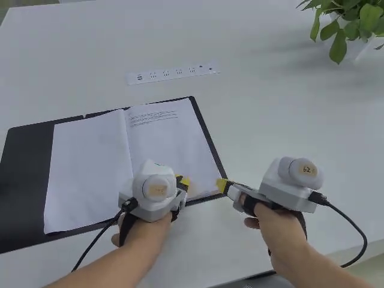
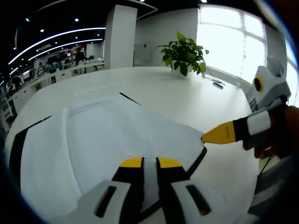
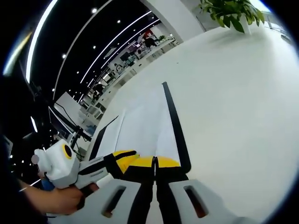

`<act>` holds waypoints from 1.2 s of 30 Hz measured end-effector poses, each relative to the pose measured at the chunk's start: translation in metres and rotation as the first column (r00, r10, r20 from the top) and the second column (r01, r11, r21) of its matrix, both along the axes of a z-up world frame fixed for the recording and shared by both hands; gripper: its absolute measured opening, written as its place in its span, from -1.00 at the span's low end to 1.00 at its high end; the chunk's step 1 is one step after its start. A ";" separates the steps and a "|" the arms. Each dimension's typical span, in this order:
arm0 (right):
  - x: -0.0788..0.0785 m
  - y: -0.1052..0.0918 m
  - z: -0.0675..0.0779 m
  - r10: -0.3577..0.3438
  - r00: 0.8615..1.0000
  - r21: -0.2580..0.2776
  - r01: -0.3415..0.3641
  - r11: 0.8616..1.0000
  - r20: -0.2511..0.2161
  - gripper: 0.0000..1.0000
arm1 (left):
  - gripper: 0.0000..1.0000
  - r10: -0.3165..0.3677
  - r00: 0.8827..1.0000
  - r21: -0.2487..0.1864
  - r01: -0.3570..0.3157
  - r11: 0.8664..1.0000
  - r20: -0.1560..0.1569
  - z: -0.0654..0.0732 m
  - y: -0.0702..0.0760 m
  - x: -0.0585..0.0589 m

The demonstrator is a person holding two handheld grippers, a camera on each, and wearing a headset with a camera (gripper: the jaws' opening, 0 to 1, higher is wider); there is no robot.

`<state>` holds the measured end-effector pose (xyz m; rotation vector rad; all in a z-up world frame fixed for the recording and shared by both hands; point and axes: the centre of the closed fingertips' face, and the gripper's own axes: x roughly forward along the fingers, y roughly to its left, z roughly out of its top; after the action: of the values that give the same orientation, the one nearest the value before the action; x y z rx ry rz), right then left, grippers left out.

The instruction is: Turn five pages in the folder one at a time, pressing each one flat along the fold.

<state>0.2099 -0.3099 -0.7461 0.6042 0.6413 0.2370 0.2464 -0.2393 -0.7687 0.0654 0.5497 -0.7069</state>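
A black folder (image 1: 24, 174) lies open on the white table, with a blank left page (image 1: 90, 168) and a right page (image 1: 168, 144) that has a few printed lines at its top. My left gripper (image 1: 185, 181) hovers over the right page's lower part (image 2: 140, 135), its yellow-tipped jaws a narrow gap apart with nothing between them. My right gripper (image 1: 222, 185) is shut, with its yellow tips (image 2: 219, 134) at the right page's lower right corner, by the black cover edge (image 3: 175, 126). Whether it pinches the paper I cannot tell. The left gripper (image 3: 125, 155) sits close beside the right gripper (image 3: 154, 161).
A white power strip (image 1: 173, 74) lies beyond the folder. A potted plant (image 1: 348, 21) stands at the far right corner of the table. Cables trail from both grippers toward the near table edge. Bare tabletop (image 1: 288, 120) lies right of the folder.
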 end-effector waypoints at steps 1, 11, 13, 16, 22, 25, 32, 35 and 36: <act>0.001 0.001 0.005 0.005 1.000 -0.002 -0.005 1.000 0.019 -1.00 | -0.74 -0.001 1.000 -0.007 0.001 1.000 0.000 0.003 0.002 -0.001; 0.002 0.036 0.067 0.105 0.978 -0.002 -0.106 0.994 0.179 -1.00 | -0.55 0.012 1.000 -0.069 -0.013 0.998 -0.005 0.036 0.051 -0.012; 0.001 0.049 0.080 0.137 0.968 -0.001 -0.140 0.990 0.210 -1.00 | -0.55 0.011 1.000 -0.081 -0.010 0.997 0.013 0.044 0.064 -0.016; -0.001 0.068 0.096 0.187 0.950 -0.001 -0.193 0.981 0.249 -1.00 | -0.56 0.035 0.999 -0.093 -0.034 0.995 0.017 0.053 0.085 -0.020; -0.003 0.108 0.114 0.267 0.919 -0.011 -0.275 0.961 0.289 -1.00 | -0.56 0.099 0.994 -0.109 -0.094 0.990 0.041 0.069 0.130 -0.026; -0.002 0.126 0.117 0.295 0.910 -0.004 -0.307 0.952 0.293 -1.00 | -0.55 0.131 0.990 -0.123 -0.124 0.985 0.044 0.073 0.149 -0.030; 0.002 0.177 0.116 0.370 0.884 -0.008 -0.384 0.923 0.288 -1.00 | -0.53 0.190 0.980 -0.141 -0.180 0.973 0.061 0.085 0.189 -0.040; 0.003 0.197 0.110 0.400 0.874 -0.013 -0.413 0.911 0.275 -1.00 | -0.53 0.215 0.975 -0.144 -0.204 0.968 0.064 0.087 0.207 -0.044; 0.003 0.205 0.107 0.413 0.870 -0.021 -0.423 0.906 0.269 -1.00 | -0.53 0.226 0.972 -0.140 -0.215 0.966 0.067 0.088 0.215 -0.045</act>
<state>0.2133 -0.1050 -0.6388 0.4526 0.4991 0.7298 0.2012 -0.0246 -0.6808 -0.0891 0.4226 -0.5185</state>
